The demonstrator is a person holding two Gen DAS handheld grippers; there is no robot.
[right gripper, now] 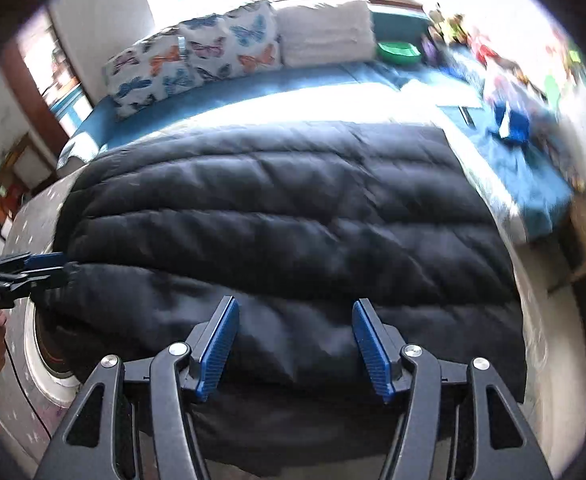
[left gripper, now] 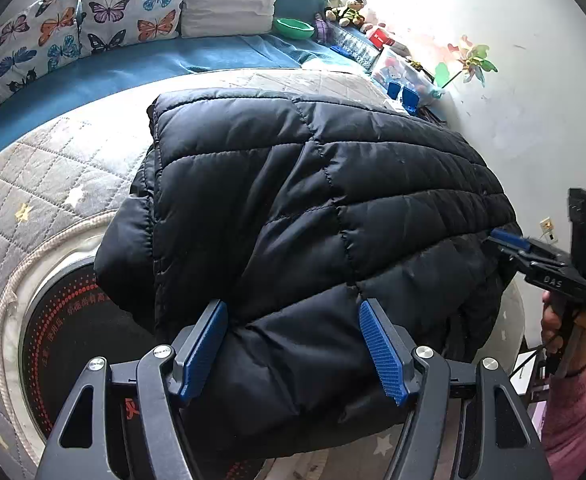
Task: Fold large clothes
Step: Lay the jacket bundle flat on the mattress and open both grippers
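A black quilted puffer jacket (left gripper: 313,208) lies folded in a thick block on a round table under a grey star-print cover (left gripper: 53,184). My left gripper (left gripper: 293,308) stands open at the jacket's near edge, and the padded fabric bulges between its blue pads (left gripper: 205,344) without being clamped. My right gripper (right gripper: 295,304) is open in the same way over the near edge of the jacket (right gripper: 285,216); that view is blurred. From the left wrist, the right gripper (left gripper: 505,238) shows at the jacket's right side, held by a hand in a pink sleeve. The left gripper (right gripper: 49,262) shows at the jacket's left corner.
A black round panel with red print (left gripper: 69,320) shows where the cover is pulled back. Behind the table runs a blue-cushioned bench (left gripper: 133,68) with butterfly pillows (left gripper: 105,12), a white pillow (left gripper: 229,4), a green bowl (left gripper: 293,28) and toys (left gripper: 345,8). A white wall (left gripper: 533,100) stands to the right.
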